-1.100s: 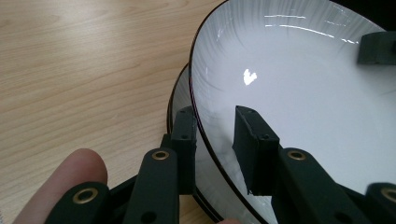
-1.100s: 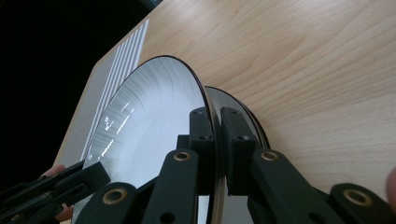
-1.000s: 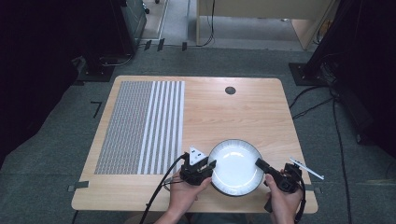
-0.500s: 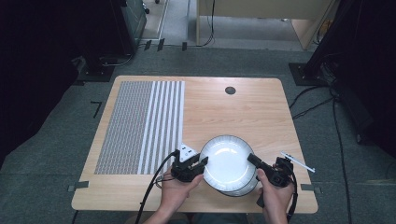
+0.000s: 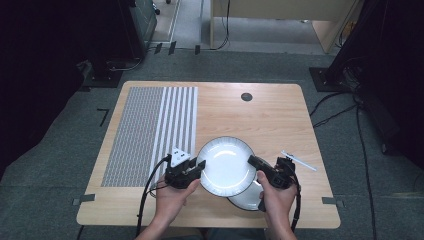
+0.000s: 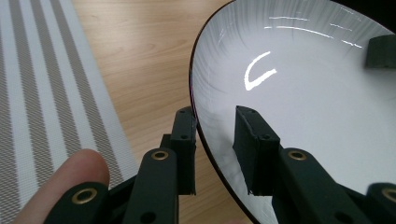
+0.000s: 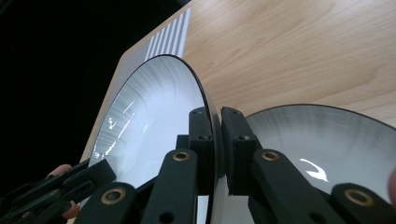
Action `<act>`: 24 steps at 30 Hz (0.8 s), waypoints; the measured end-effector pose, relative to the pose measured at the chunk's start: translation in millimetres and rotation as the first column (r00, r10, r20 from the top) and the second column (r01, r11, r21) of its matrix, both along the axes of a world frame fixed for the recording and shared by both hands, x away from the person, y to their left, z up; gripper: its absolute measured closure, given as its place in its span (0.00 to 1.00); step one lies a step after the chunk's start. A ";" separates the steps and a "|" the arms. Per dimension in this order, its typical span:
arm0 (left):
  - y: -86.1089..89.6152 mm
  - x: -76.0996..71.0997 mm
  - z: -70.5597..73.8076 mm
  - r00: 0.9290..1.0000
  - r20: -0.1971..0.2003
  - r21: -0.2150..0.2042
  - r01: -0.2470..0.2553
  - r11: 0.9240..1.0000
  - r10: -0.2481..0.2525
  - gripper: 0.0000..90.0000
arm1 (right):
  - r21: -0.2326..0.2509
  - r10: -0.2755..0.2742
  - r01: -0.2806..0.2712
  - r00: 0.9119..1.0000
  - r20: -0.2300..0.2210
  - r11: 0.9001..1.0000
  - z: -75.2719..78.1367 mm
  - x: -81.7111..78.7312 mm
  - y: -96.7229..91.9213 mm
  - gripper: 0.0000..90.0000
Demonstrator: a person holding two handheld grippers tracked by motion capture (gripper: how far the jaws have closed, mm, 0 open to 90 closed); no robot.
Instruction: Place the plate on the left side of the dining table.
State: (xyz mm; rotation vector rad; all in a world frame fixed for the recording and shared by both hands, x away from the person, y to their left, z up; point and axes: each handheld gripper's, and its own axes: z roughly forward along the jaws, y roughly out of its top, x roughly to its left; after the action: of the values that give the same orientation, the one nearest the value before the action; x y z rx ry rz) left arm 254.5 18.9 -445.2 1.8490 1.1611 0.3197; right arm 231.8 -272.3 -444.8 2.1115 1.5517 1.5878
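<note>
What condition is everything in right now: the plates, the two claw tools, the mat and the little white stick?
Upper plate: lifted, gripped at opposite rims, empty.
Lower plate: flat on the table, partly under the upper one, empty.
Left gripper: shut on the upper plate's rim.
Right gripper: shut on the upper plate's rim.
Striped mat: spread flat, nothing on it.
White stick: lying loose on the table.

The upper plate (image 5: 226,165), white with a thin dark rim, is up off the table and tilted, gripped at both edges. Beneath it the second plate (image 5: 247,199), same white with dark rim, lies flat near the front edge, partly covered.
</note>
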 end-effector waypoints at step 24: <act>73.1 21.7 2.9 0.995 -0.024 -0.053 -0.094 0.994 0.093 0.81 | 0.003 0.072 -0.071 0.997 -0.007 0.997 4.8 39.8 68.6 0.94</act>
State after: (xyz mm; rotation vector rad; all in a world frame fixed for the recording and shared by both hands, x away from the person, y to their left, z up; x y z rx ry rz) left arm 276.2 92.0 -442.4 1.7584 1.2623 0.3185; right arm 271.6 -203.7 -440.0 2.0875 1.6460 1.6069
